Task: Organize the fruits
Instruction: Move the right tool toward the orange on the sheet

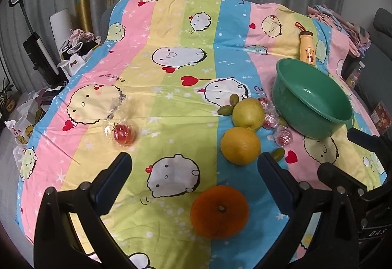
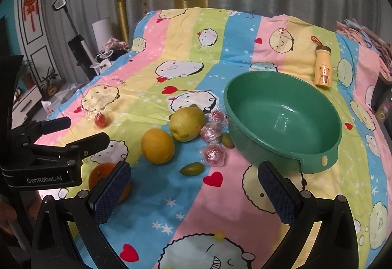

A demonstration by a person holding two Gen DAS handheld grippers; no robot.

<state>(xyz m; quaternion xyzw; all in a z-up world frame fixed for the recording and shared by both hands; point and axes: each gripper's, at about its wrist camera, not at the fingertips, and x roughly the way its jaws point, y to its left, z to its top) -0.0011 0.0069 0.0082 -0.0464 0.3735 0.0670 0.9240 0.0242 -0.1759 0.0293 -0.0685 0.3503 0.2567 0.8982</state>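
Nearest the left gripper [image 1: 193, 183]: orange mandarin [image 1: 219, 211] between widely spread jaws, untouched, probably lined up for grabbing. Right gripper [image 2: 193, 185] likewise gaping, holding nothing, hovering near green basin [image 2: 316, 158], apparently the fruits' destination. Yellow orange [image 1: 240, 145], pear [image 1: 248, 112], wrapped red fruits [image 2: 212, 153] clustered beside basin on patterned tabletop cloth [image 1: 171, 24].

Open cloth is lying ahead of my left gripper [image 1: 193, 183], with only the orange [image 1: 219, 211] sitting between its wide jaws. My right gripper [image 2: 194, 191] is facing bare cloth up to the olive [image 2: 191, 168]. Beyond, the lemon [image 2: 158, 145], pear [image 2: 187, 123] and wrapped candies [image 2: 214, 154] are crowding the bowl's [image 2: 316, 158] left side, blocking that approach.
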